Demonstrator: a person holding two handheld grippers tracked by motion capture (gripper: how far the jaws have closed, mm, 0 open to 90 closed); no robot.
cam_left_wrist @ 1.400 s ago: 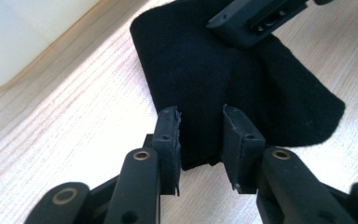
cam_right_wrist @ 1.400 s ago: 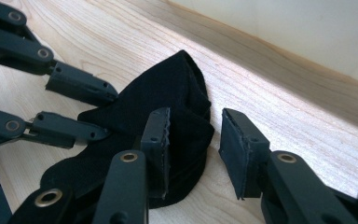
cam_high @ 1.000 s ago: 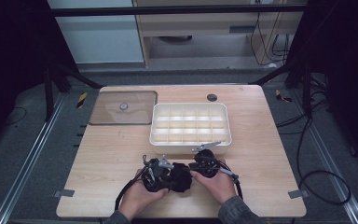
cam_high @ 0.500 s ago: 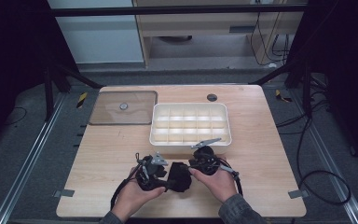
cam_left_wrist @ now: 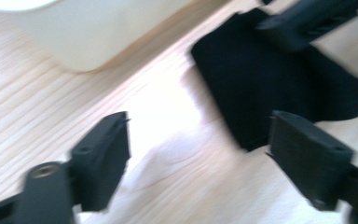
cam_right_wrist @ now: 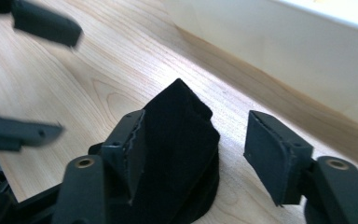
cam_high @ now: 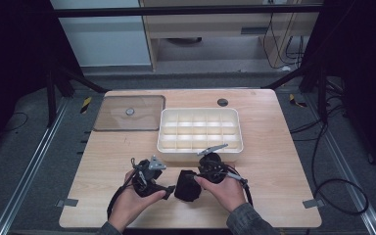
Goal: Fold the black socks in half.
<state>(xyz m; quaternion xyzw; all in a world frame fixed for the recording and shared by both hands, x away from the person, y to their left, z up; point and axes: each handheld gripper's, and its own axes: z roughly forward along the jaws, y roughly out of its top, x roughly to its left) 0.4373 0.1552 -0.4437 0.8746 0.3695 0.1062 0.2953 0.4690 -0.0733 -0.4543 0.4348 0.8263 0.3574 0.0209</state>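
Observation:
A crumpled black cloth [cam_high: 186,188] lies on the wooden table [cam_high: 274,171] near the front edge, just in front of the white compartment box [cam_high: 199,152]. My left gripper [cam_high: 165,189] sits left of the cloth; its jaws have just been opening and stand wide with bare wood between them [cam_left_wrist: 200,126], the cloth [cam_left_wrist: 279,79] lying beyond. My right gripper [cam_right_wrist: 196,121] straddles the cloth [cam_right_wrist: 177,140]; its jaws have just been opening, and the cloth leans on one pad while the other pad stands off it. In the high view the right gripper [cam_high: 192,178] reaches in from the right.
The white box [cam_right_wrist: 284,37] with several empty compartments stands mid-table, close behind both grippers. A clear flat lid [cam_high: 129,112] lies at the back left, a small dark disc [cam_high: 222,102] at the back edge. Bare wood extends to the left and right of the hands.
The left gripper has let go of the cloth and drawn off to the left, its jaws spreading. The right gripper's jaws have spread too; the cloth now rests on the table.

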